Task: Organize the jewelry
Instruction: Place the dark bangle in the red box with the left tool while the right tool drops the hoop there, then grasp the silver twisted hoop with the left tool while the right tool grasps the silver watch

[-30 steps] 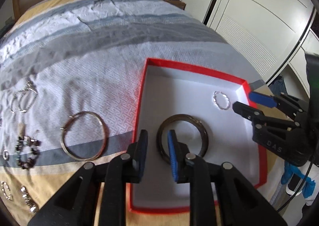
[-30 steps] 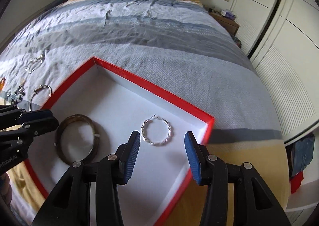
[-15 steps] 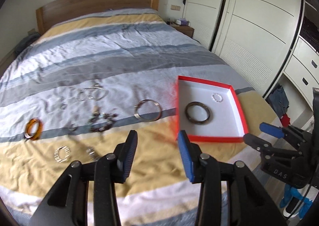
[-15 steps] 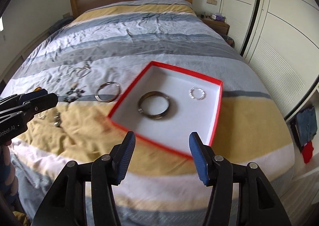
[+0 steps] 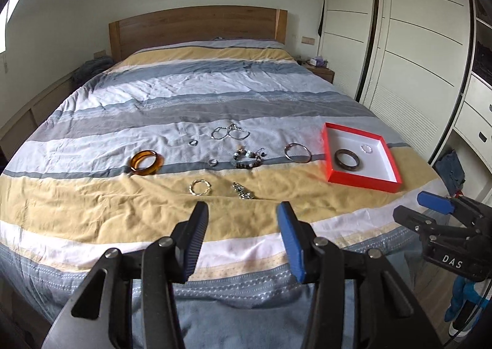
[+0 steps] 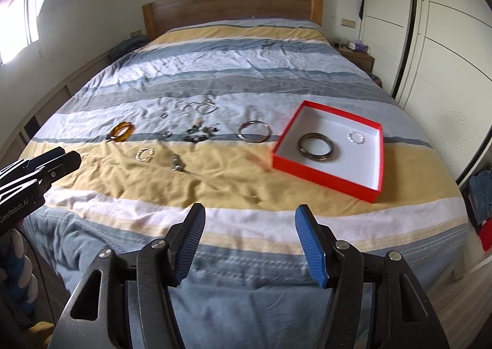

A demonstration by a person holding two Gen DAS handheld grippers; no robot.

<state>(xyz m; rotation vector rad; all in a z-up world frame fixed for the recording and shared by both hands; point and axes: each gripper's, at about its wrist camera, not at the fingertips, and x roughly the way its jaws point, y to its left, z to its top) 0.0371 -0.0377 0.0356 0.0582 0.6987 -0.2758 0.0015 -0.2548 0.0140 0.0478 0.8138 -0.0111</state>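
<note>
Where it lies inside the red box point(image 6: 326, 180), the dark bangle point(image 6: 315, 147) looks glossy.

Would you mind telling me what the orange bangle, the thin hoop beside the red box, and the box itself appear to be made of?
The orange bangle looks like translucent resin or glass: amber, glossy, light passing through it. The thin hoop seems to be polished metal, silvery with bright glints. The red box looks like matte cardboard: flat red walls, plain white inside, sharp folded corners. None of this is certain from a distance.
</note>
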